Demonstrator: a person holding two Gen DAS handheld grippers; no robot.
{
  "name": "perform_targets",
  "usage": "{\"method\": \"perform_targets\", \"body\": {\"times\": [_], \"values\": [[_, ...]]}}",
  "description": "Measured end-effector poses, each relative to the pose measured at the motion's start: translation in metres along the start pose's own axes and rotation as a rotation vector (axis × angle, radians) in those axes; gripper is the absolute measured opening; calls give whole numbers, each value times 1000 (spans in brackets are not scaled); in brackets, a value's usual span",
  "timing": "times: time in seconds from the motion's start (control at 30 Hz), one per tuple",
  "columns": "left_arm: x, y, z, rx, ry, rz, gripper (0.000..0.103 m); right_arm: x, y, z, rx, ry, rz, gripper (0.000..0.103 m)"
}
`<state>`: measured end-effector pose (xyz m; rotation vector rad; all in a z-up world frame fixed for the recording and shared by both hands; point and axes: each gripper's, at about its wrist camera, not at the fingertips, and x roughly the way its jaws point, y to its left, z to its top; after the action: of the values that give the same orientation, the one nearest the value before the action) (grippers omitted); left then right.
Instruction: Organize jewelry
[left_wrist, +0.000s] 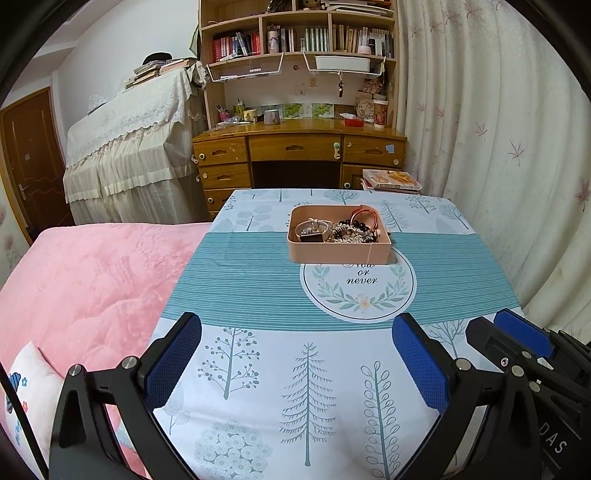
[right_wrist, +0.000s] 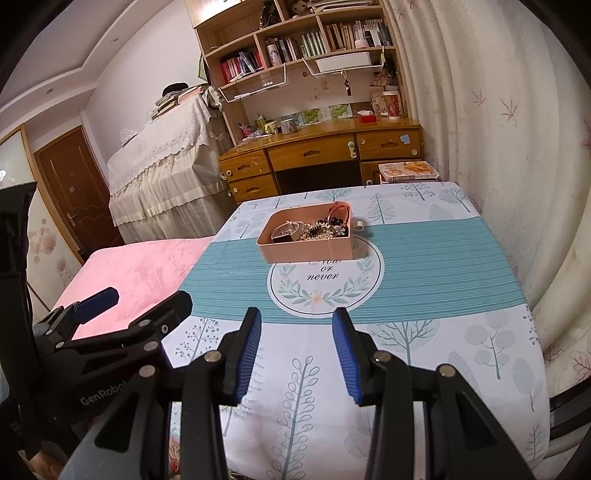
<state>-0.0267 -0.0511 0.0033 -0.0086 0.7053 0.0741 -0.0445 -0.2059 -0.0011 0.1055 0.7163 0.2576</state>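
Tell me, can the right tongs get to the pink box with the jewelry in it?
Probably yes. The right tongs are open and empty, and only bare tablecloth lies between them and the pink box. They'd need to move forward first, as the box sits farther up the table.

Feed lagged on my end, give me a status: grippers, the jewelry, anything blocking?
Left gripper open, empty. Right gripper open, empty. Jewelry piled in pink box on tablecloth, untouched. Path to box clear.
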Motion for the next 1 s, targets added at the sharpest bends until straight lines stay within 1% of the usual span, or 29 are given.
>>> {"method": "perform_targets", "body": {"times": [0.57,1.0], "values": [[3,0,2,3,9,-3,102,1,-2,2,3,3,1,41],[7,3,-3,5,26,-8,102,2,-2,0,11,11,3,41]]}}
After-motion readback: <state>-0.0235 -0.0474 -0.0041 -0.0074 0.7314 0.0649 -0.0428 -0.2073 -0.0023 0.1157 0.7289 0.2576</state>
